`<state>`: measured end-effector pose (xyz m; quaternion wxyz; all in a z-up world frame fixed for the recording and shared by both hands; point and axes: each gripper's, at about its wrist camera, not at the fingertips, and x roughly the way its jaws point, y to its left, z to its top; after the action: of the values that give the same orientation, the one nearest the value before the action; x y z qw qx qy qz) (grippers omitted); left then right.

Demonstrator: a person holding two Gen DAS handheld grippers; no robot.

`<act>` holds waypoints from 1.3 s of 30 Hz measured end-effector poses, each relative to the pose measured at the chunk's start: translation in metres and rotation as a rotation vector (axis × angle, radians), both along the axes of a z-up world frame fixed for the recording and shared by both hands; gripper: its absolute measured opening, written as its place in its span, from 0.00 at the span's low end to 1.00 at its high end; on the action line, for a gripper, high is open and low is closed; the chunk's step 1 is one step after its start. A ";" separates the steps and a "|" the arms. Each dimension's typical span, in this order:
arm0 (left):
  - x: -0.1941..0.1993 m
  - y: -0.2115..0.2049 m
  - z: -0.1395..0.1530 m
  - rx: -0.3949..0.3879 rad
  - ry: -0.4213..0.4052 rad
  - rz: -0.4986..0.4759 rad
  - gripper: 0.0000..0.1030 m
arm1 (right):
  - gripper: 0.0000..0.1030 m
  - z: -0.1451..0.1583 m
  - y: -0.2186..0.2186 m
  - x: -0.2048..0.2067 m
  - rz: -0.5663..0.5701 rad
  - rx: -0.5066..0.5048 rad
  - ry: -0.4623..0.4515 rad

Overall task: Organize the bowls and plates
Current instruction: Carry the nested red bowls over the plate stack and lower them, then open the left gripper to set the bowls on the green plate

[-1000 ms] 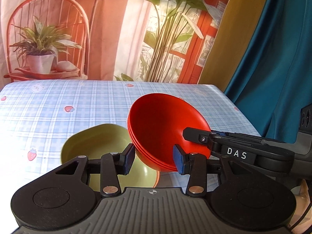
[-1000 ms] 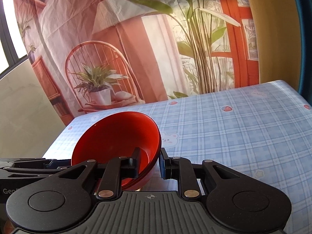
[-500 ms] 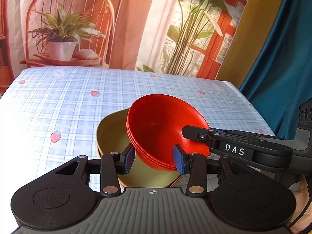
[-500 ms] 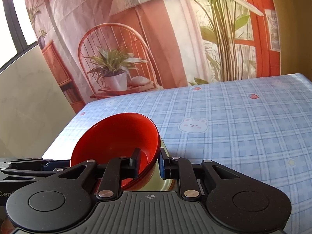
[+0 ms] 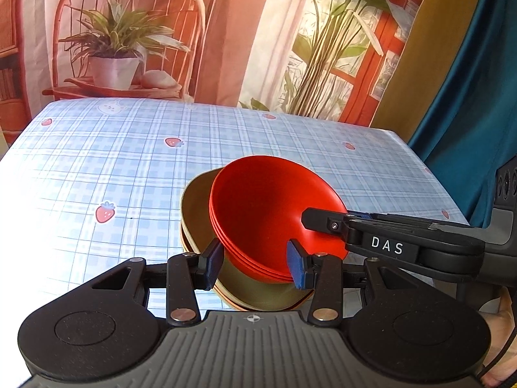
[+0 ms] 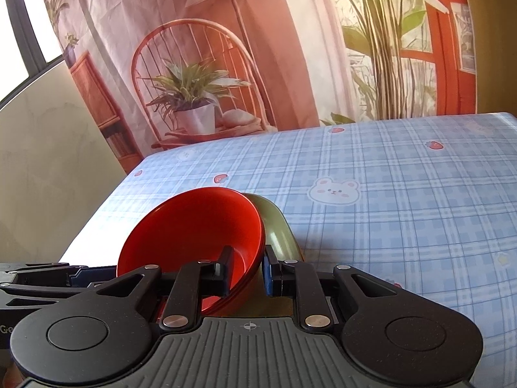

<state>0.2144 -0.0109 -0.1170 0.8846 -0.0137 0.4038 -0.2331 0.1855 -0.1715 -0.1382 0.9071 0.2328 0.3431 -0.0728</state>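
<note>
Black left gripper: partly open around the near, lower edge of the red bowls. One blue pad lies against the outside of the stack on the left, and the other lies against it on the right. The stack appears to be held between them.

Red bowls: several are nested in one stack. It is tipped up on edge, with the hollow of the top bowl facing the left camera. Nothing is inside it. The stack sits over the right-hand part of the olive bowl, and its lower edge dips below that bowl's rim. I cannot tell whether the two touch.

Olive bowl: lies flat on the blue checked tablecloth. Its left and near parts show from behind the red stack. A tan edge shows beneath it, so another dish seems to lie under it.

Right gripper: nearly closed and pinching the red stack's rim on the side to the right of the olive bowl's middle. One finger is inside the top bowl and the other is outside, with only the bowl walls between them.

Stack relative to grippers: caught between both, which come at it from the near side and the right side, above the olive bowl.
</note>
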 end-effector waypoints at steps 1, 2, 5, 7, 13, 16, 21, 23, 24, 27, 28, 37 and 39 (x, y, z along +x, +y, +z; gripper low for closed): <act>0.001 0.001 -0.001 0.000 0.002 0.002 0.44 | 0.17 -0.001 0.001 0.001 0.002 0.000 0.002; 0.002 0.002 -0.002 0.000 0.005 0.003 0.44 | 0.17 -0.002 0.002 0.002 0.004 0.001 0.005; 0.006 0.005 -0.005 -0.010 0.017 0.011 0.44 | 0.17 -0.004 0.003 0.006 0.010 0.003 0.013; 0.008 0.006 -0.007 -0.018 0.027 0.016 0.44 | 0.17 -0.006 0.004 0.009 0.013 0.002 0.019; 0.011 0.005 -0.010 -0.026 0.024 0.014 0.44 | 0.17 -0.010 0.004 0.013 0.016 -0.005 0.034; 0.012 0.005 -0.011 -0.034 0.027 0.012 0.44 | 0.17 -0.014 0.005 0.014 0.016 -0.007 0.044; 0.015 0.006 -0.015 -0.052 0.043 0.012 0.44 | 0.15 -0.019 0.002 0.015 0.011 -0.006 0.056; 0.015 0.005 -0.015 -0.050 0.043 0.010 0.43 | 0.14 -0.019 0.001 0.015 0.009 -0.005 0.056; 0.015 0.004 -0.015 -0.049 0.042 0.010 0.43 | 0.14 -0.019 0.001 0.015 0.010 -0.004 0.056; 0.014 0.004 -0.016 -0.049 0.042 0.009 0.43 | 0.14 -0.019 0.001 0.014 0.011 -0.007 0.056; 0.014 0.004 -0.016 -0.049 0.043 0.009 0.43 | 0.14 -0.019 0.001 0.014 0.010 -0.007 0.056; 0.010 0.002 -0.010 -0.029 0.018 0.015 0.55 | 0.17 -0.017 0.004 0.010 0.013 -0.029 0.055; 0.009 0.001 -0.008 -0.019 0.006 0.012 0.56 | 0.19 -0.015 0.005 0.008 0.012 -0.036 0.051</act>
<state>0.2232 -0.0100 -0.1246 0.8846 -0.0251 0.4042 -0.2313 0.1939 -0.1668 -0.1532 0.9025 0.2126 0.3661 -0.0791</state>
